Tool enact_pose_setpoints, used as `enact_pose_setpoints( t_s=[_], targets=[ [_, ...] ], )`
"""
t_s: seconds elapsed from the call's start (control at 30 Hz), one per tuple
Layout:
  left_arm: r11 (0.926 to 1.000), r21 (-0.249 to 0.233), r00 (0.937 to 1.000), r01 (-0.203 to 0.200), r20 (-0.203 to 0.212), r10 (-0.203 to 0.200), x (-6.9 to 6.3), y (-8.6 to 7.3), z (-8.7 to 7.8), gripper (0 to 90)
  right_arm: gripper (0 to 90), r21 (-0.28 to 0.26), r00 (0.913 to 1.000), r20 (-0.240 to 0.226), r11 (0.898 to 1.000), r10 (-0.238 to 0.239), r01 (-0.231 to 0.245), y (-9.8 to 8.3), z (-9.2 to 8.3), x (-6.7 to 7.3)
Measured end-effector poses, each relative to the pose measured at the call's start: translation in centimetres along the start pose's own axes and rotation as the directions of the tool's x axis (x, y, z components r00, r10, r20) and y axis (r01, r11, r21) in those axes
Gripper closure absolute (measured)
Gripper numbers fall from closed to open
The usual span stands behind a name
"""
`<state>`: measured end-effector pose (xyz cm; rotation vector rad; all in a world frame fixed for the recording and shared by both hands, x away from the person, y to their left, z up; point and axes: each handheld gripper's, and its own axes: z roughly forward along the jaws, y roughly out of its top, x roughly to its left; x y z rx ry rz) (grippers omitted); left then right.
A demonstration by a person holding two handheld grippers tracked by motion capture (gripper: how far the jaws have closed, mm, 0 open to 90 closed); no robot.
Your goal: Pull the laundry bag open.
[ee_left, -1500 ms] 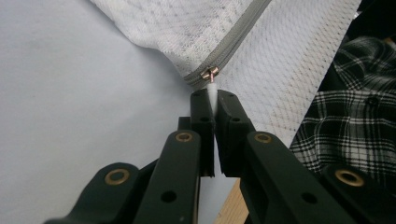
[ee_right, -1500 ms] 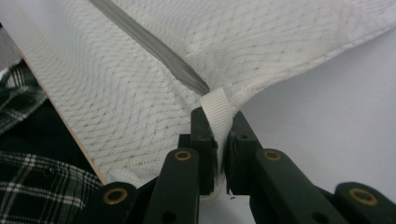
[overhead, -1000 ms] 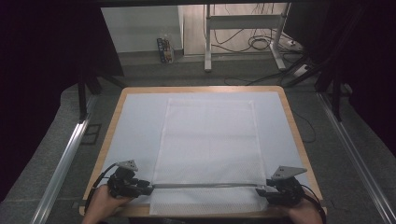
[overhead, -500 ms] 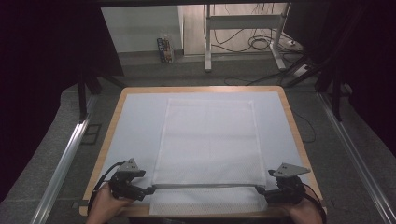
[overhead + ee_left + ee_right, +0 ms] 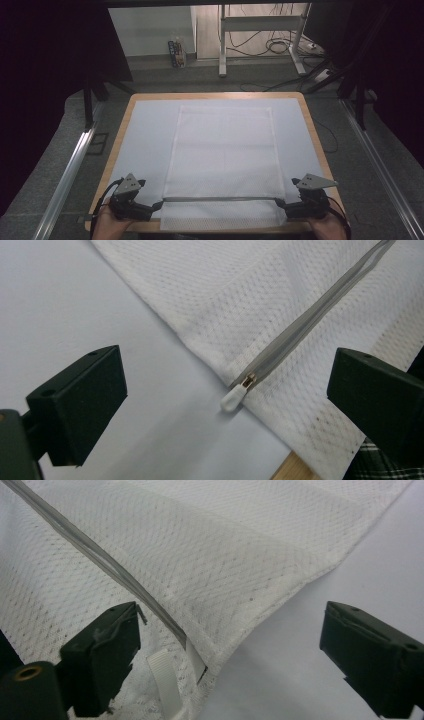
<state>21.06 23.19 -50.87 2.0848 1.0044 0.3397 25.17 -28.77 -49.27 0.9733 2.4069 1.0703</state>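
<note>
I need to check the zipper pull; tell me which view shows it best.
The left gripper view: the white zipper pull lies close and sharp at the mesh bag's edge. The high view shows only the zipper line; the right gripper view shows its other end.

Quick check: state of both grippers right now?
Left gripper: just opened, holding nothing; zipper pull lies between jaws.
Right gripper: just opened, mesh bag corner released.

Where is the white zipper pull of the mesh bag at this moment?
In the left gripper view, the zipper pull lies at the left end of the grey zipper, on the mesh bag's edge near the table's front, between the open left gripper's jaws.
</note>
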Motion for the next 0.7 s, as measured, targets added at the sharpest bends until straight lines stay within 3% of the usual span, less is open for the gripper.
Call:
enact_pose_setpoints(
  t_s=[0.13,0.27,0.53,0.7],
  targets=[
    [0.9998,-0.009,0.9992,0.016,-0.037,-0.016,-0.1,-1.0,-0.6,1.1,3.8,0.001,0.9999,-0.001,1.000,0.016,-0.016,-0.2,-0.1,0.0],
    [0.9988,-0.028,0.9980,0.041,-0.046,-0.042,0.2,-1.9,-1.0,0.3,0.7,0.010,0.9990,0.001,0.999,0.044,-0.044,-0.6,-0.3,0.0],
    [0.9978,0.016,0.9942,0.064,-0.088,-0.062,0.5,-3.4,-0.9,0.0,0.0,0.036,0.9974,-0.010,0.997,0.071,-0.070,-1.3,-0.2,-0.4],
    [0.9965,0.022,0.9935,0.080,-0.083,-0.078,0.7,-3.4,-0.7,0.1,0.0,0.034,0.9980,-0.013,0.998,0.062,-0.061,-1.3,-0.1,-0.5]
  ],
)
